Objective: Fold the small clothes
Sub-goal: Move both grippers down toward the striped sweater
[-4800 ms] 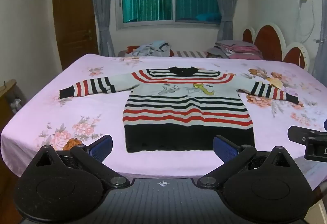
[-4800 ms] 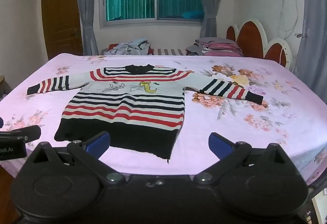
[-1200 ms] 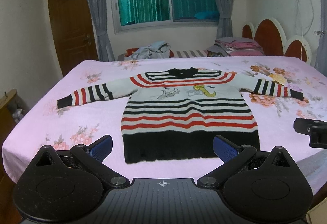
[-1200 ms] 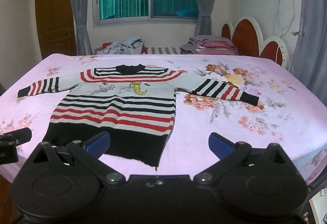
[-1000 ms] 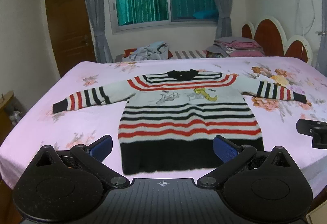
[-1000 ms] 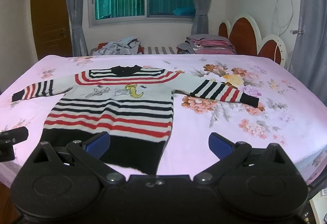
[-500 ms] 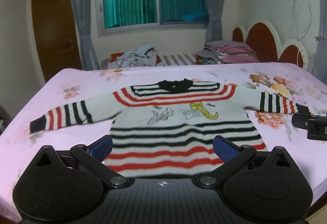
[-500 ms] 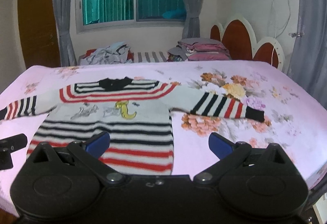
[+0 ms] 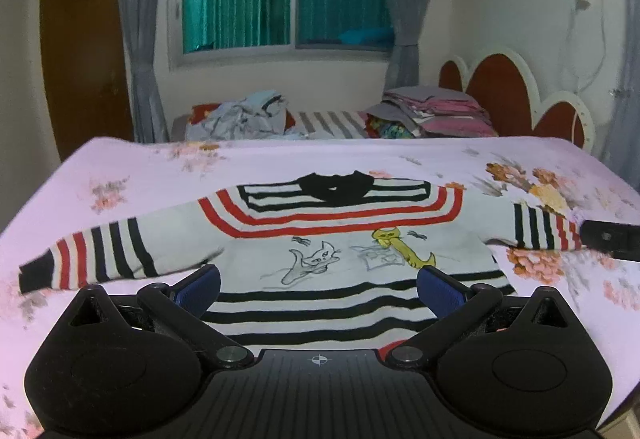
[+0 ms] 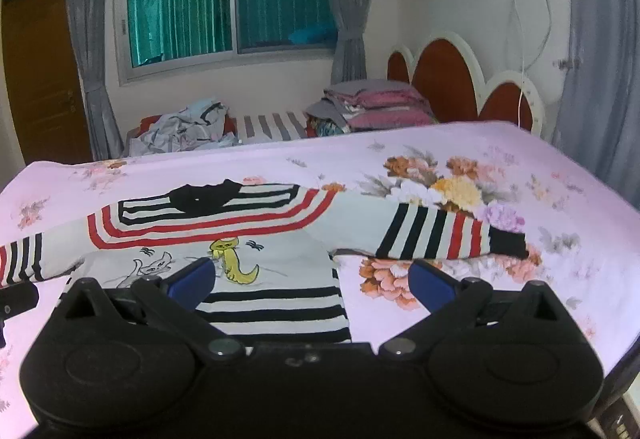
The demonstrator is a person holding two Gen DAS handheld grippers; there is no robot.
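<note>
Currently I hold the left tongs (image 9: 318,285) and right tongs (image 10: 312,281) released, both empty, above the striped sweater (image 9: 340,239) spread flat mid-bed (image 9: 160,175), collar toward the far edge.

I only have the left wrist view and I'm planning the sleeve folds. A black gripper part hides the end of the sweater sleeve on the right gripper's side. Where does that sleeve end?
Observer: The striped sweater has that sleeve stretched out sideways. It ends in a black cuff lying flat on the flowered bedsheet.
Operator: Is the right gripper holding anything?
Observer: No. The right gripper is open, with nothing between its fingers.
Operator: Where is it relative to the sweater?
Observer: One blue fingertip is over the sweater's body. The other is over the bedsheet, beyond the sweater's side edge and nearer the camera than that sleeve.
</note>
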